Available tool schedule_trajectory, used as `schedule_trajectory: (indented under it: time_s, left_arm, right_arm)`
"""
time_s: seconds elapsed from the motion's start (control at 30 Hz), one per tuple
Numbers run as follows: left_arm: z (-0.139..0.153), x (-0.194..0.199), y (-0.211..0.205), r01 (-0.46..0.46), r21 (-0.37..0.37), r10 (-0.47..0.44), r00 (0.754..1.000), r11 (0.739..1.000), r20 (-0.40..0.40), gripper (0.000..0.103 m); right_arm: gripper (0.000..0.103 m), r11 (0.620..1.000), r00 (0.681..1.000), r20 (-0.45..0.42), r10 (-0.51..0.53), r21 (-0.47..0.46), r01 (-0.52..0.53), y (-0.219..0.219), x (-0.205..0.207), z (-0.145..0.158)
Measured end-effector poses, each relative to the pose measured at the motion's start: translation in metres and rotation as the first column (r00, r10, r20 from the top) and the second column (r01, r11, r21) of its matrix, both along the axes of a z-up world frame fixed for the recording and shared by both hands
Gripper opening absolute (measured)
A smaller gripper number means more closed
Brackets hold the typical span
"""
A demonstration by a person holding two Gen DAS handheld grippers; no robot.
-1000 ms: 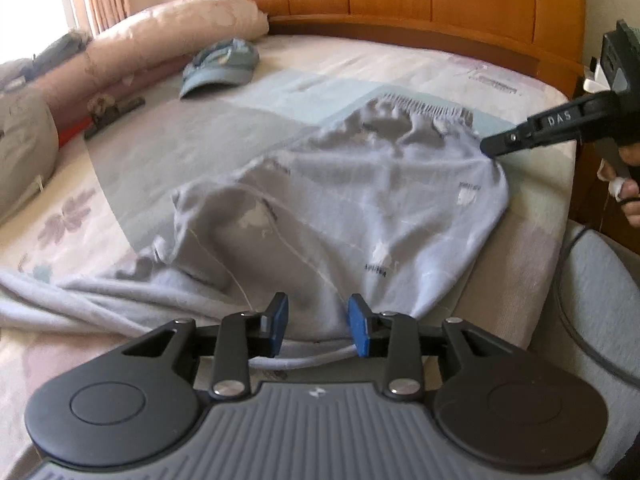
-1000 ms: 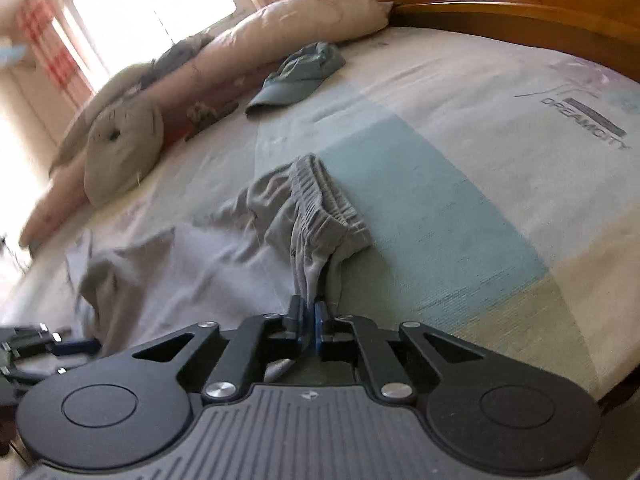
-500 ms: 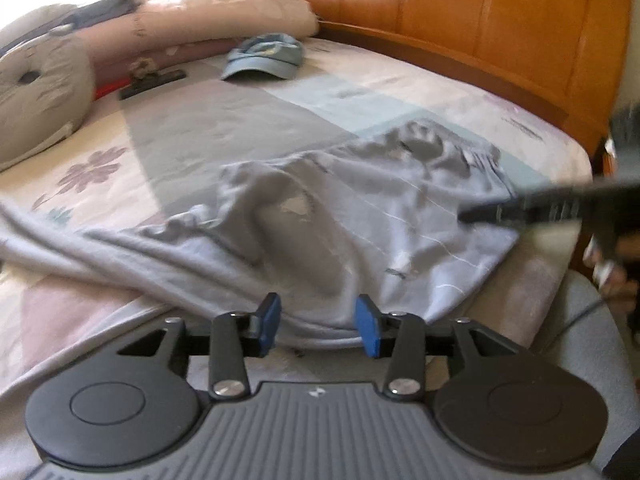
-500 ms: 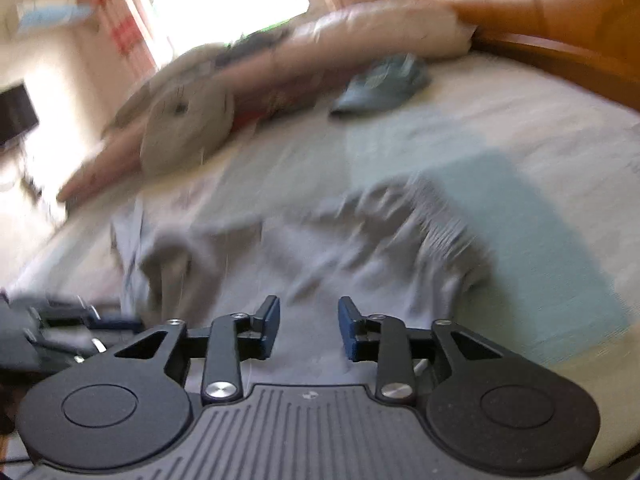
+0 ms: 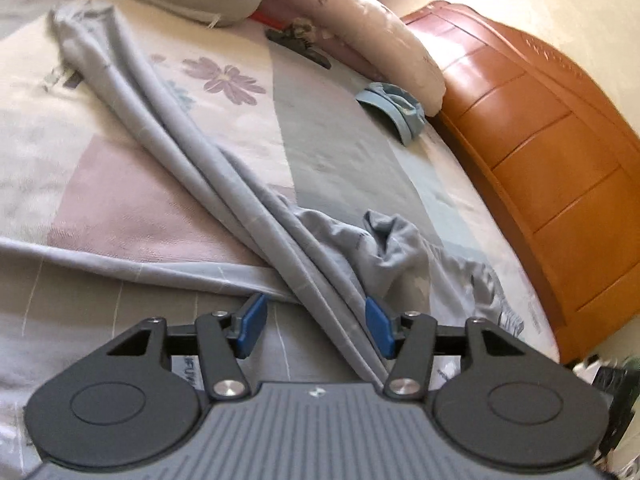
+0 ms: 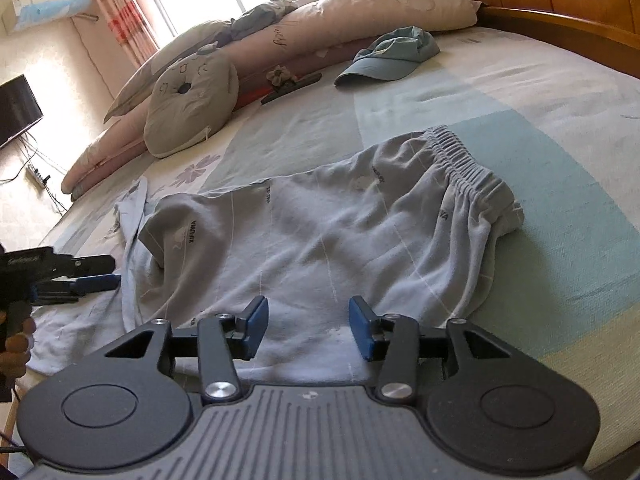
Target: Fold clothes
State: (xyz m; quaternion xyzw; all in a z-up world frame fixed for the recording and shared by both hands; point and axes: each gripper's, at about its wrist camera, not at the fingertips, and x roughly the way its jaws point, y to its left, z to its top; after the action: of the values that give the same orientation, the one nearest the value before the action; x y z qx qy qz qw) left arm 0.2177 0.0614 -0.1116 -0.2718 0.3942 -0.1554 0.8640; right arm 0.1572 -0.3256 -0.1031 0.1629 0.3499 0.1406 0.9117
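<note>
Jaws opening, nothing pinched, on left gripper [image 5: 314,330] and right gripper [image 6: 306,330]; pale grey soft cotton trousers [image 6: 320,236]: light, limp, best held at the elastic waistband [image 6: 468,164], two o'clock.

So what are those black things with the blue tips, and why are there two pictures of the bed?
Those are tongs that a person holds, one in each hand. Each has a small camera looking along its tips, so you get two pictures.

One picture is from the left tongs. Their blue tips are opening, with a long leg of the grey pants lying between them, not pinched.

The other is from the right tongs, also opening, above the pants' folded top part, gripping nothing. At its left edge you can see the left tongs again.

On the bed there are also a blue cap, a round grey cushion and long pink pillows.
</note>
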Motion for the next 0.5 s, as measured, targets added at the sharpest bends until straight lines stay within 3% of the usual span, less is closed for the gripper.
schedule_trajectory:
  time_s: [0.1, 0.5]
  left_arm:
    - [-0.002, 0.007, 0.007, -0.013, -0.05, 0.012, 1.0, 0.999, -0.015, 0.055]
    - [-0.008, 0.053, 0.026, -0.093, -0.07, 0.092, 0.996, 0.993, -0.007, 0.056]
  right_arm:
    - [0.052, 1.0, 1.0, -0.006, 0.001, -0.009, -0.001, 0.001, 0.0, 0.002]
    - [0.054, 0.997, 0.997, 0.02, 0.07, -0.013, -0.07, 0.022, 0.001, 0.028]
